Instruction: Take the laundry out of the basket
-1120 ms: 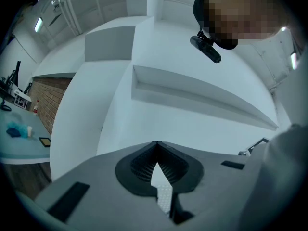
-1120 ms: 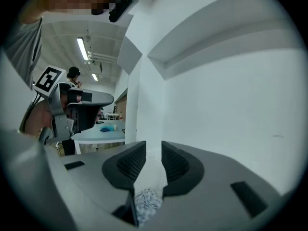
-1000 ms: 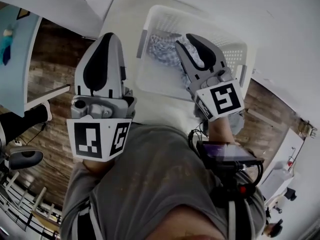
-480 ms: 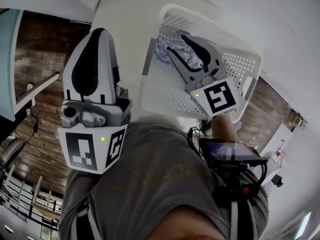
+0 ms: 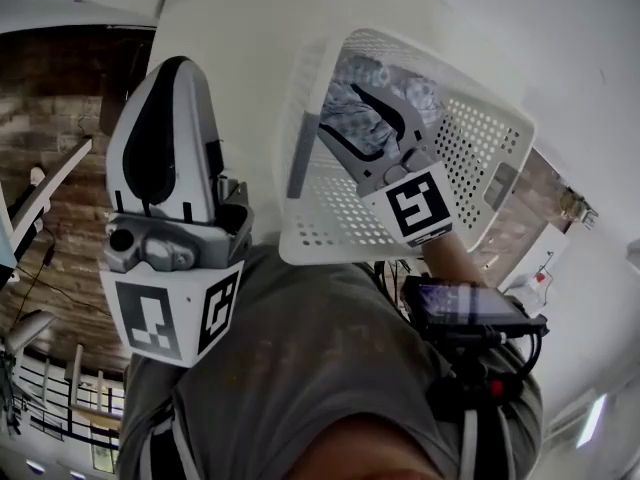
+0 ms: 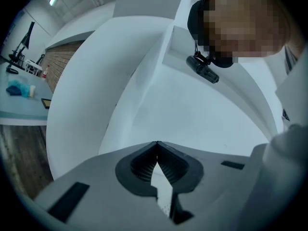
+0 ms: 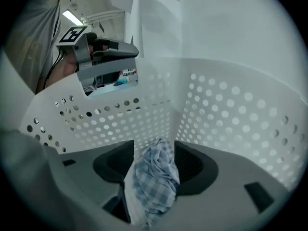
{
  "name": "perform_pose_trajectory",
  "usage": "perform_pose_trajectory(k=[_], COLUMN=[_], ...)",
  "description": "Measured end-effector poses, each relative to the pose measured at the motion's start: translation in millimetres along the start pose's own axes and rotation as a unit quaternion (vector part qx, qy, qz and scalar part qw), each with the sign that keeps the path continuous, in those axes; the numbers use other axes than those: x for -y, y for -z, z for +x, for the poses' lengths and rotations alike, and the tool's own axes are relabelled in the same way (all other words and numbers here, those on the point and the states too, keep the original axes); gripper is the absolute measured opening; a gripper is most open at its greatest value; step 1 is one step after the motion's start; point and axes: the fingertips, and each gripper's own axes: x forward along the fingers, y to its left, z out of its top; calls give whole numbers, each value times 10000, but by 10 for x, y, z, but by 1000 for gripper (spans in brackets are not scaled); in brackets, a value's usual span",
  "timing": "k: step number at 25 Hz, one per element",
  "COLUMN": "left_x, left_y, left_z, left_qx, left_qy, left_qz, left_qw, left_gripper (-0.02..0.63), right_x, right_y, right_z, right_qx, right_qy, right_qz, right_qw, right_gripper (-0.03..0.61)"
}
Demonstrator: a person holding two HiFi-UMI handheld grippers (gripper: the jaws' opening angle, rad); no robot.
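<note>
While the left gripper (image 6: 156,144) hangs beside the basket (image 5: 470,138) with its ribbed pads closed tip to tip on nothing, the right gripper (image 7: 154,147) reaches inside the white plastic, round-holed walls. Its jaws have just been opening and stand wide around a crumpled blue-checked cloth (image 7: 153,186) lying in the basket.

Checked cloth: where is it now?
The checked cloth lies inside the white basket, upper middle in the head view, between the jaws of the right gripper, which have just been opening.

Basket (image 5: 505,118) top open; perf. walls (image 7: 231,109) close all round, cloth heap (image 5: 347,106) inside.
</note>
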Motion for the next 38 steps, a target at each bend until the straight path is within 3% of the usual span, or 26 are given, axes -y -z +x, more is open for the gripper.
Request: perform_pose_trajectory(k=[7,14,15,18,20,24,30,34,38], left_x=[-151,-325,-336,-359,-371,-273,73,317,542], left_y=[157,211,215,217,192,54,-175,-311,-531], left_z=[123,146,141,118,102,48,-60,-187,-468], left_qx=[-215,-283,-287,-280,-254,-107,160,332,639], left_qy=[65,-60,-74,-118,-154,-144,42,103,211], left_qz=[-263,-361,-366,-369,-351,-230,37,267,547], left_qw=[9994,9989,9989,9989,9989,9996,9999,9990,9962], left_gripper=[9,9,9,9,9,9,9,9,8], right_x=[-104,-94,-94,-62,-26,79,360,478,476], right_y=[270,372,391,427,410,261,8,-114,-333], right_z=[227,375,387,385,367,219,-228,-566,-935], right_qx=[-754,-1121,-1190,-1321,-1293,-935,-216,402,1158], right_qy=[-176,-90,-62,35,41,85,692,1080,1460], right_qz=[-547,-829,-933,-1171,-1101,-609,-215,173,411], right_qw=[9955,9902,9885,9843,9855,9937,9971,9932,9816], right_gripper=[278,278,266,122,65,46,44,43,43])
